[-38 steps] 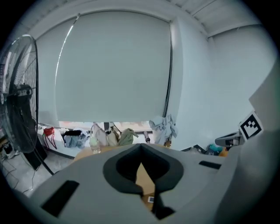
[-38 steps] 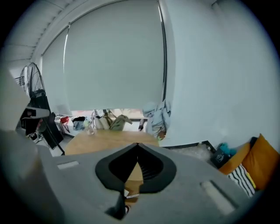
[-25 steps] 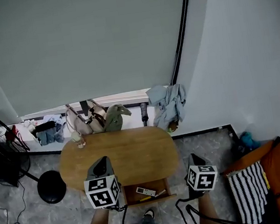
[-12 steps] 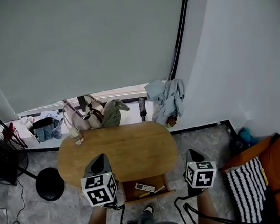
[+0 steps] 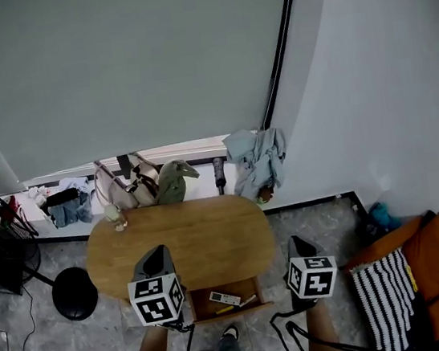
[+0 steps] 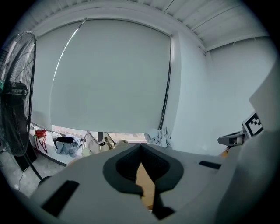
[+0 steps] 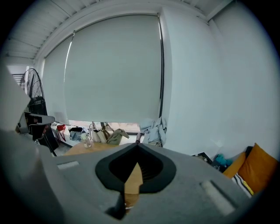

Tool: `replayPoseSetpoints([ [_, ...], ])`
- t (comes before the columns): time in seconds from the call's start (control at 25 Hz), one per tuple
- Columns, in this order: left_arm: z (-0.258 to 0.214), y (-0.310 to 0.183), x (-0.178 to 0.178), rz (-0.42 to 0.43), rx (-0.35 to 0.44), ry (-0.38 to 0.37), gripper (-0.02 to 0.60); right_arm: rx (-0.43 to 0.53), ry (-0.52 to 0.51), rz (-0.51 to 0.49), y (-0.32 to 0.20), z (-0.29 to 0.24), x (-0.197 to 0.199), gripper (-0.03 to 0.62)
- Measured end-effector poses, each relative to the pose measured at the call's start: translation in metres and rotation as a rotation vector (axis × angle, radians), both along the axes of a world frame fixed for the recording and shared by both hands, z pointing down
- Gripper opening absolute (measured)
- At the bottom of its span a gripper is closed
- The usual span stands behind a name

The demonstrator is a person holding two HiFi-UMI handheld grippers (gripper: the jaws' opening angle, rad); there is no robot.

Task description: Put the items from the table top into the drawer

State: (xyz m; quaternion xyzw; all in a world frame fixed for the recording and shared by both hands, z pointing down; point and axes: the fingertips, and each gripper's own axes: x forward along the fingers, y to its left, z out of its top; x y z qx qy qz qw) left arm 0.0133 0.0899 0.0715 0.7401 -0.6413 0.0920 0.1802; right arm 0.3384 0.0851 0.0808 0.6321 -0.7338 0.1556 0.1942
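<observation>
1. My left gripper (image 5: 159,252) and right gripper (image 5: 294,242) are both closed on nothing. I hold them either side of the drawer (image 5: 198,304), I'd say to keep clear of it.
2. The drawer stands pulled out toward me under the table (image 5: 188,240), ready for loading.
3. A remote (image 5: 222,298) lies inside, its long axis across the drawer and slightly slanted. A pen (image 5: 228,309) lies just beside it.
4. A bottle (image 5: 116,217) stands upright at the table's far left edge, well apart from both grippers. It is probably the next to fetch.

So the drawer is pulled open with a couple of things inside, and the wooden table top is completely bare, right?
Not bare: the head view shows a small clear bottle at the far left edge of the table top. The drawer is open with a couple of things inside.
</observation>
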Motion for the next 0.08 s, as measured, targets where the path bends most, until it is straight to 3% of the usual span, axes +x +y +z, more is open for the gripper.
replayPoseSetpoints([
  [0.08, 0.0002, -0.0012, 0.0018, 0.005, -0.001, 0.001, -0.005, -0.004, -0.012, 0.002, -0.0001, 0.0013, 0.0003, 0.005],
])
